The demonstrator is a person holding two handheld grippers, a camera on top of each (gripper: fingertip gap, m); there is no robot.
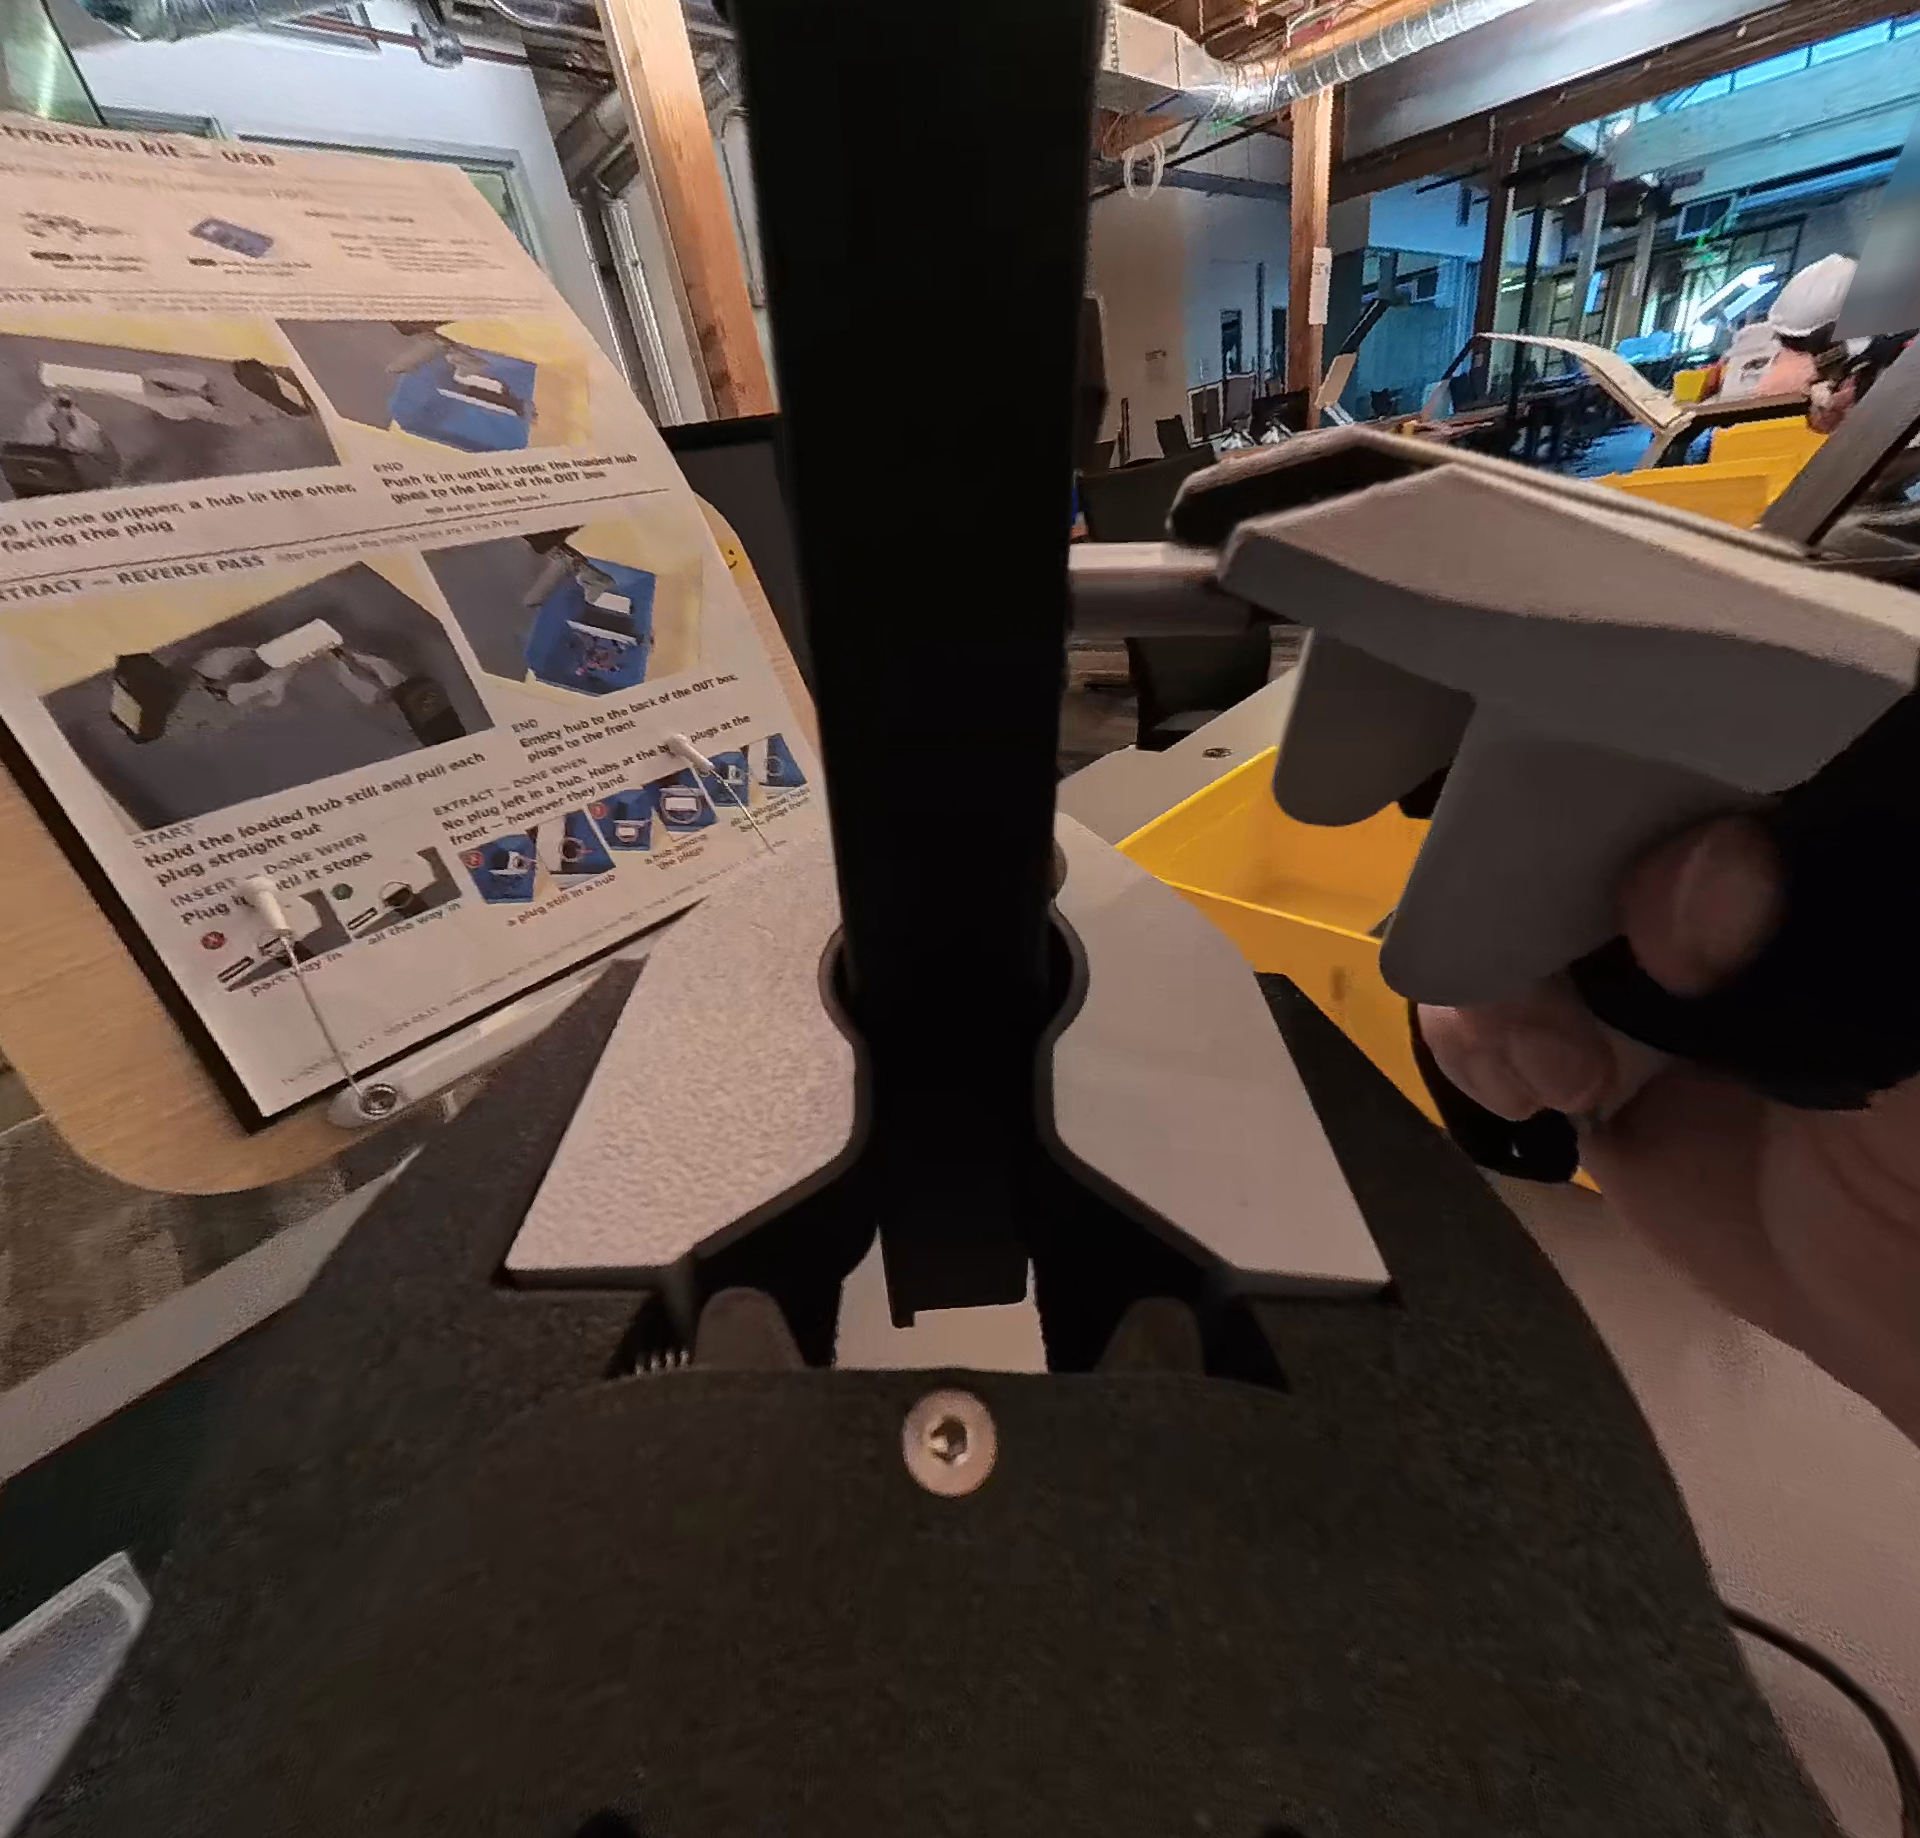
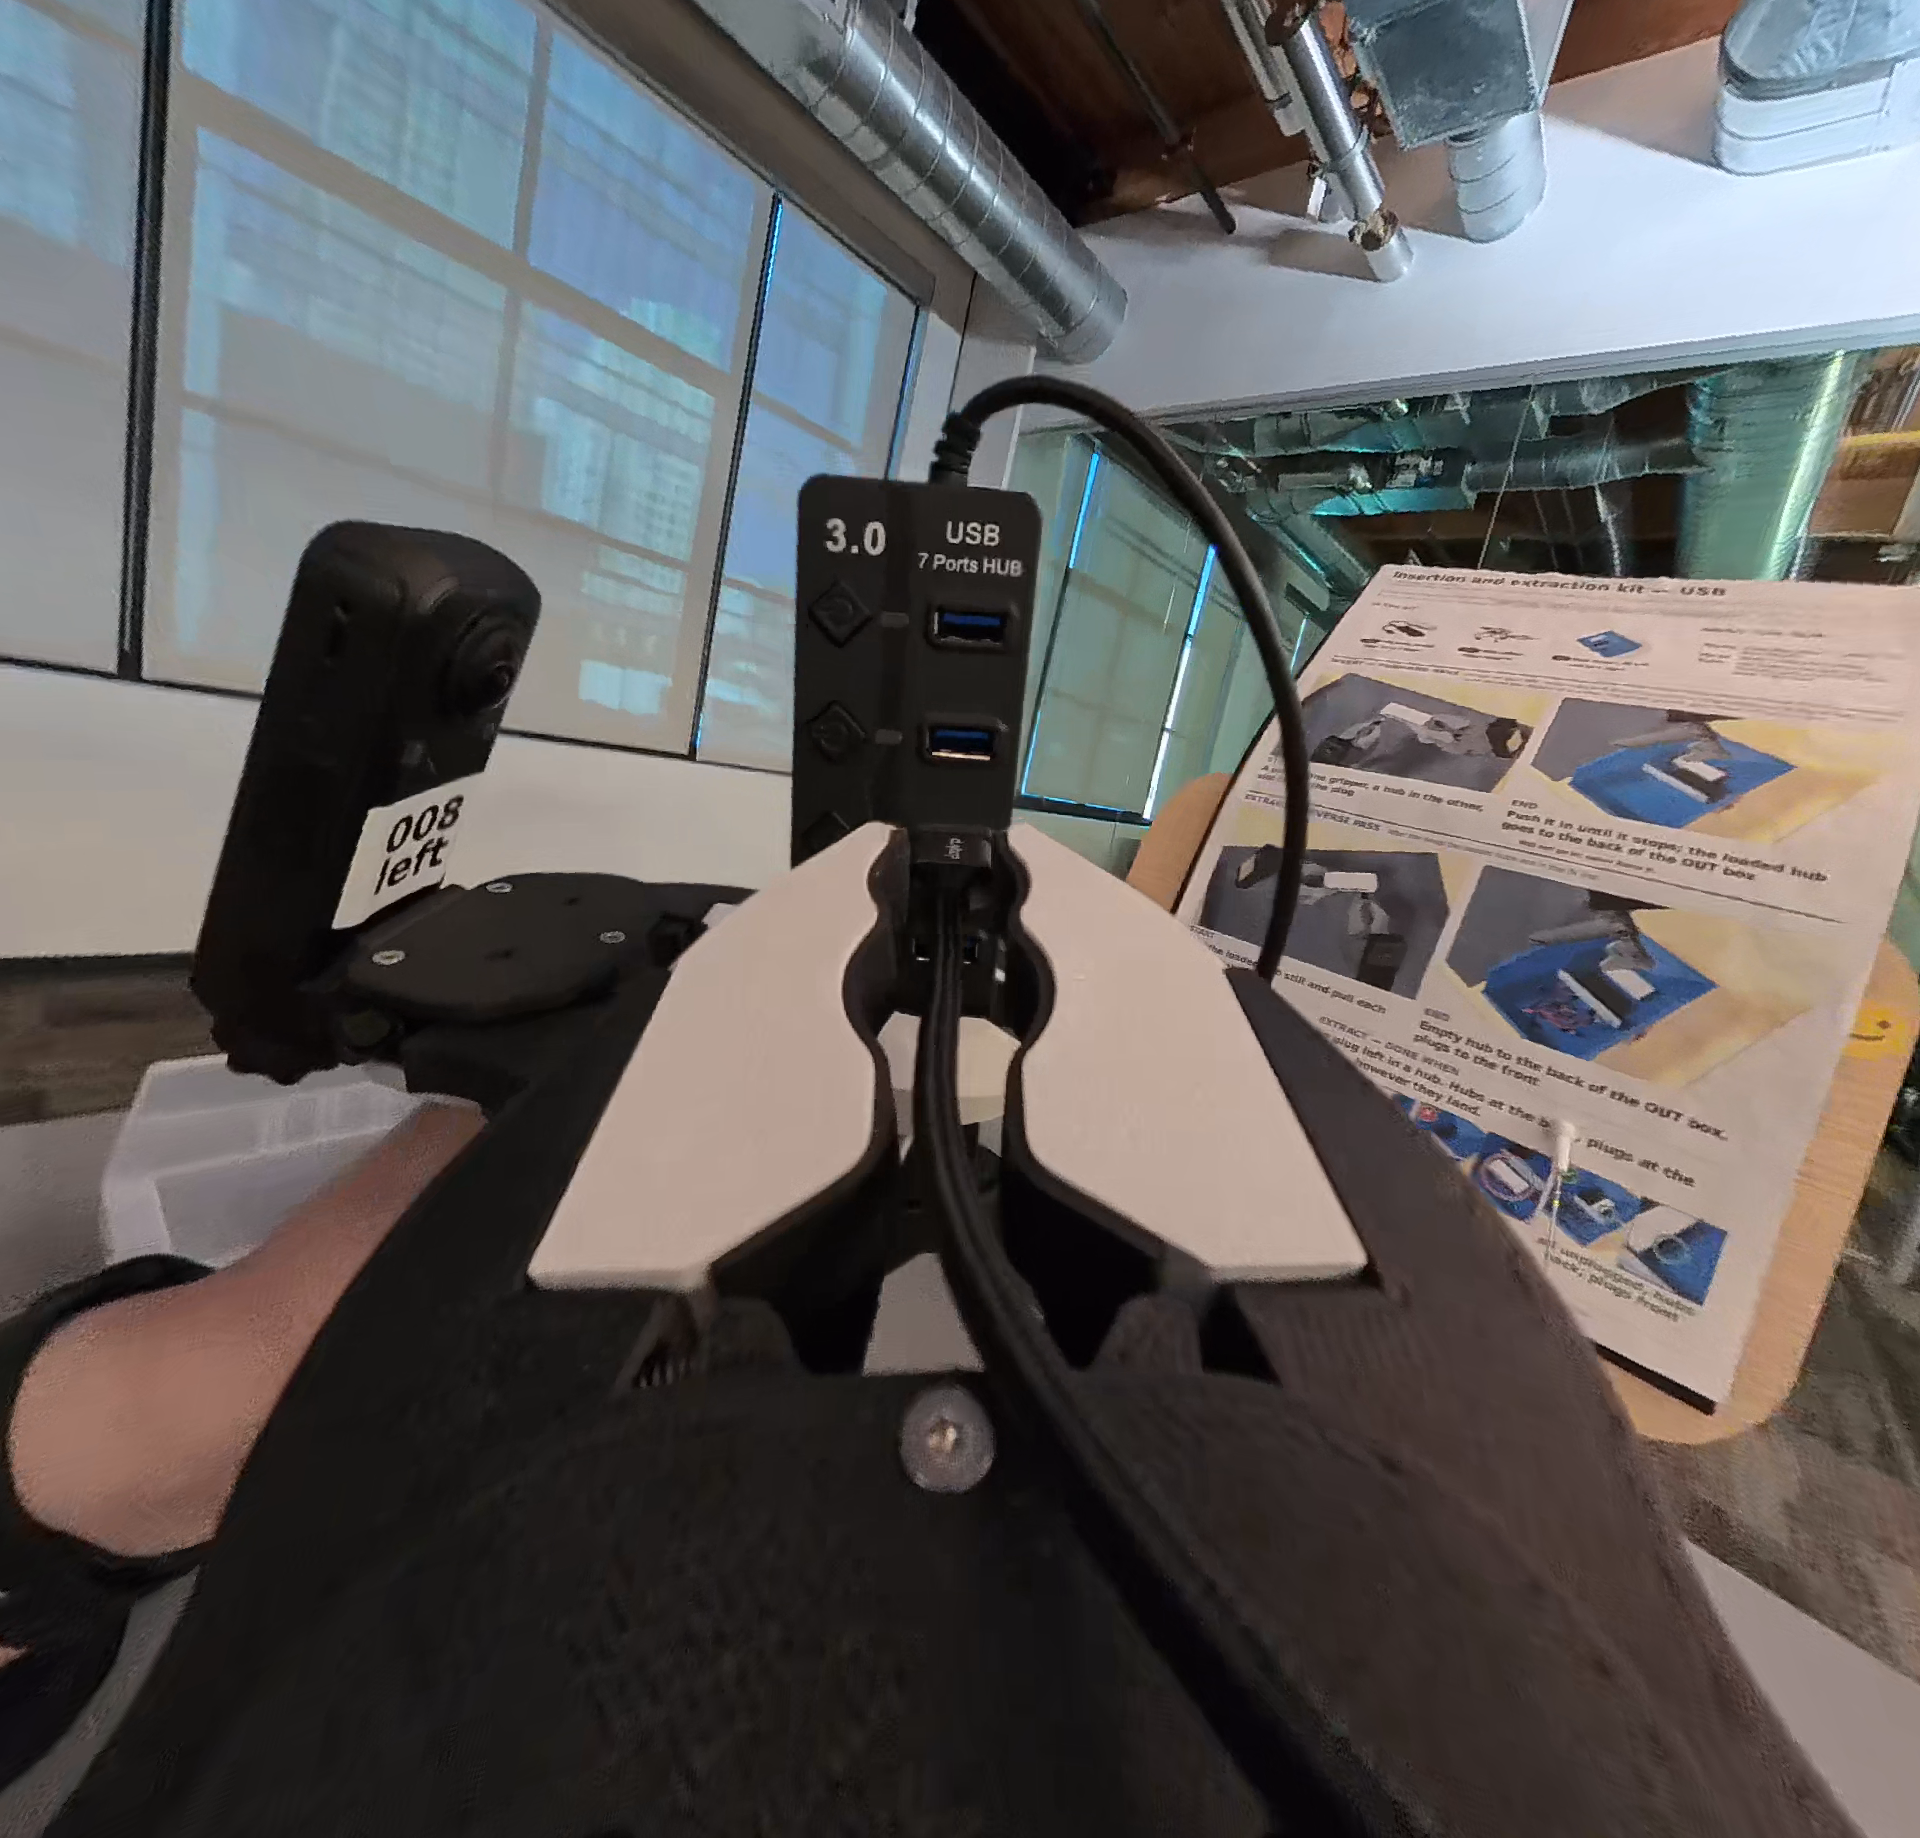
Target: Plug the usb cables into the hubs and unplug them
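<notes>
A long black USB hub (image 1: pixel 914 438) stands upright, and my left gripper (image 1: pixel 951 957) is shut on its lower part; this view shows the hub's plain back. In the right wrist view the hub (image 2: pixel 914 645) shows its port side with two free blue ports on top. My right gripper (image 2: pixel 951 853) is shut on a black USB plug (image 2: pixel 951 850) that sits at the port below them; how deep it sits is hidden. The plug's cable (image 2: pixel 945 1113) runs back between the fingers. The hub's own cable (image 2: pixel 1247 645) loops from its top. The right gripper (image 1: pixel 1195 531) reaches in from the right.
A printed instruction sheet on a wooden board (image 1: pixel 312 593) leans close by, on the right in the right wrist view (image 2: pixel 1558 905). A yellow bin (image 1: pixel 1278 884) sits behind the hub. A clear plastic tub (image 2: pixel 208 1144) stands at the left. A person (image 1: pixel 1797 334) is far off. Across from one pair of fingers to the other is roughly 7 centimeters.
</notes>
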